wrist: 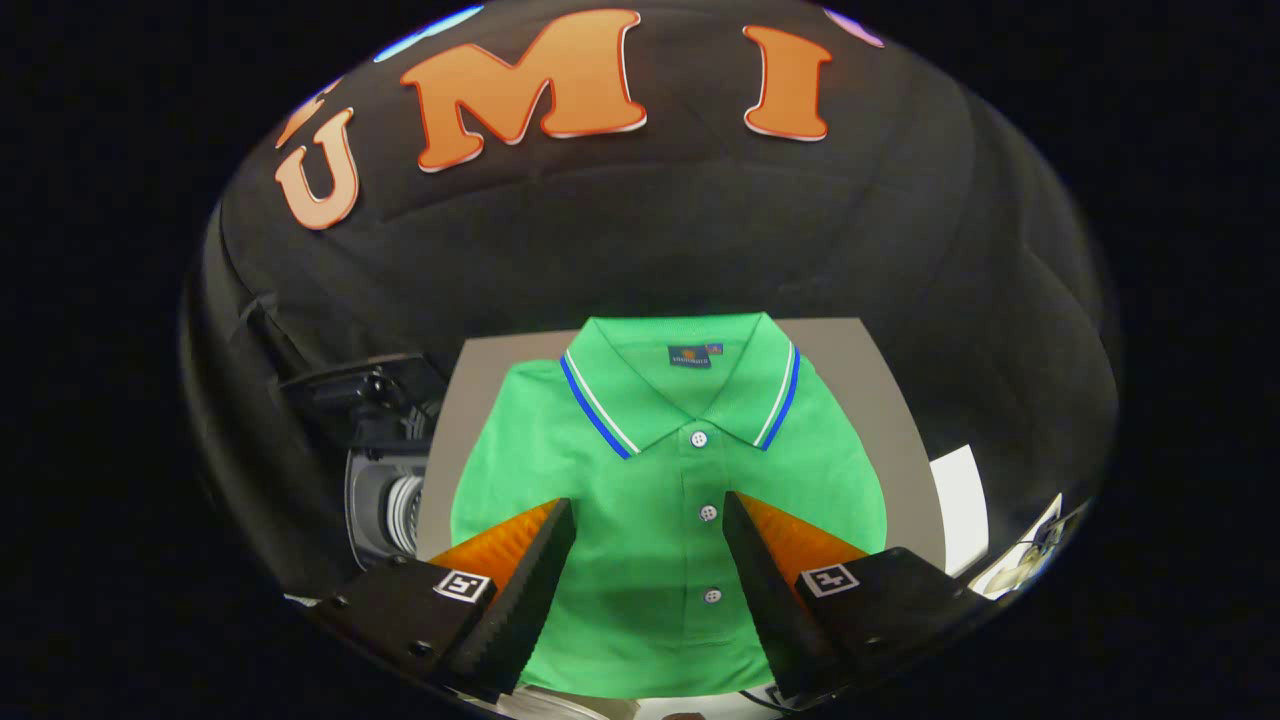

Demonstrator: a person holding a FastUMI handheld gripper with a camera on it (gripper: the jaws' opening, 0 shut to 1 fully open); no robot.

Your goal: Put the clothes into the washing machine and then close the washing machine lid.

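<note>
Gripper view: a green polo shirt [660, 500] lies flat and neatly folded on a grey counter [860, 370], collar away from the tool [650, 535] and hem toward it. The tool is spread wide and holds nothing; its two fingers hang above the shirt, one on either side of the button strip. The shirt's long axis runs straight ahead along the fingers, so the grab probably calls for a plain drop onto the cloth between them. A washing machine [385, 500], judging by its drum, sits left of the counter.
</note>
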